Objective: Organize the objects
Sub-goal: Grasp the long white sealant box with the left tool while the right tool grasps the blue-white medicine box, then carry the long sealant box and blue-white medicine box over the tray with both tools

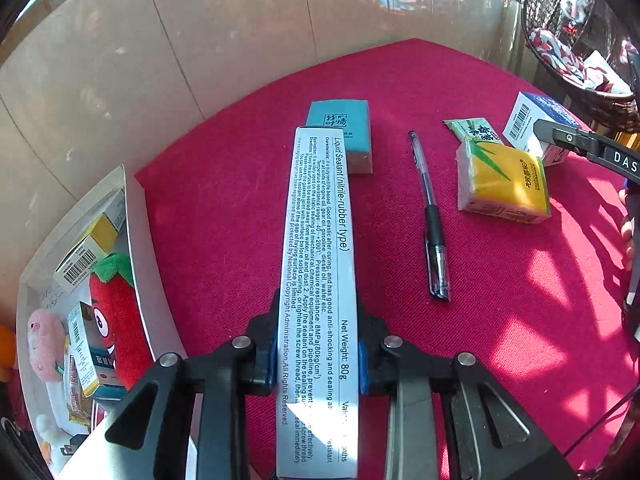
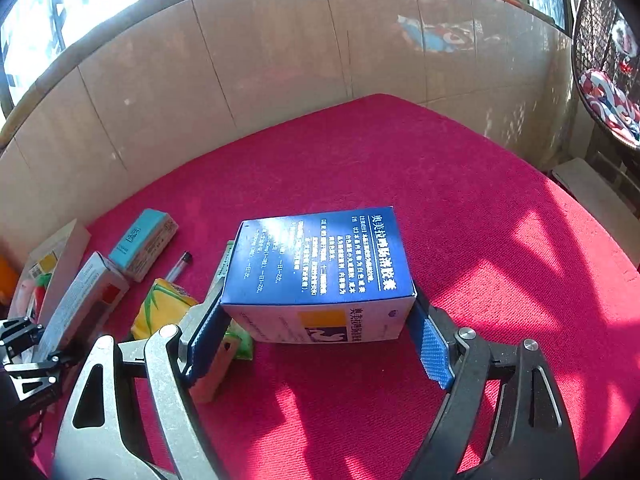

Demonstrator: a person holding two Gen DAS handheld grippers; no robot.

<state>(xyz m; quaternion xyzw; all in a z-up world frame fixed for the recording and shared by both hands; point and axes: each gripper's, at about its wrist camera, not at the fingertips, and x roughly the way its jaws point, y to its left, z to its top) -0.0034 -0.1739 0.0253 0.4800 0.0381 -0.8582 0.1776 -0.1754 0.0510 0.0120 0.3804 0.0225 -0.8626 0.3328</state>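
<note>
**Sealant box and blue box held over the red cloth**

The sealant box [image 1: 318, 300], printed "Liquid Sealant (nitrile-rubber type)" and "Net Weight: 80g", is pinched by the left gripper [image 1: 318, 354] above the red cloth [image 1: 500, 300]. A white tray [image 1: 134, 216] at left contains a strawberry plush [image 1: 116, 312] and cartons. The right gripper [image 2: 320, 332] clamps a blue box [image 2: 320, 264] bearing Chinese text.

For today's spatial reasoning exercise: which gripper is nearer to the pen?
Left. The left gripper, holding the sealant box, sits just beside the pen; the right gripper is farther, beyond the yellow tissue pack.
</note>
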